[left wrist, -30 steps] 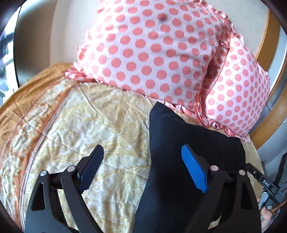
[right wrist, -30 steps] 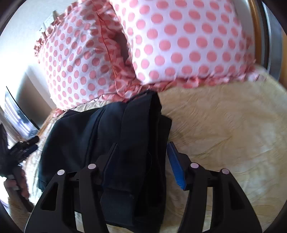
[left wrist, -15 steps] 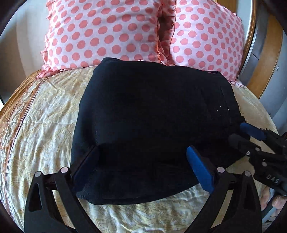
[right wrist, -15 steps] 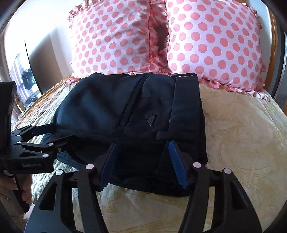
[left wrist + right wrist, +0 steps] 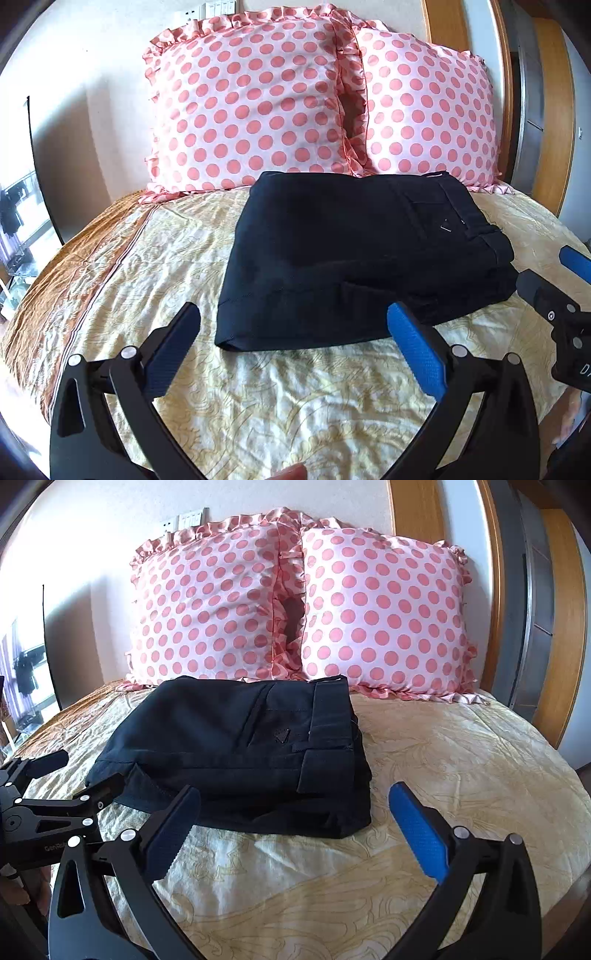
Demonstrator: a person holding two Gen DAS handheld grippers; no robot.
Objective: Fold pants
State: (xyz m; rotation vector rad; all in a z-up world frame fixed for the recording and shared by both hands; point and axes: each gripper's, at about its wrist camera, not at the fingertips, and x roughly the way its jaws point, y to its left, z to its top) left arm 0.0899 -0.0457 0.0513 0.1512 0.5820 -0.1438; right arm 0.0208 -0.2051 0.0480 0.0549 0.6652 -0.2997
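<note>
On bed with cream-and-gold patterned cover (image 5: 295, 398): folded black fabric pants (image 5: 354, 258), compact rectangular stack, waistband edge toward right, lying flat just in front of two pink polka-dot ruffled pillows (image 5: 295, 602) propped against wall. Left gripper (image 5: 295, 354), black frame with blue ribbed pads, spread wide apart, empty, hovering near front edge of pants without contact. Right gripper (image 5: 295, 830), same build, likewise spread wide and empty, near front right corner of stack. Wooden headboard frame (image 5: 417, 513) behind pillows at right.
</note>
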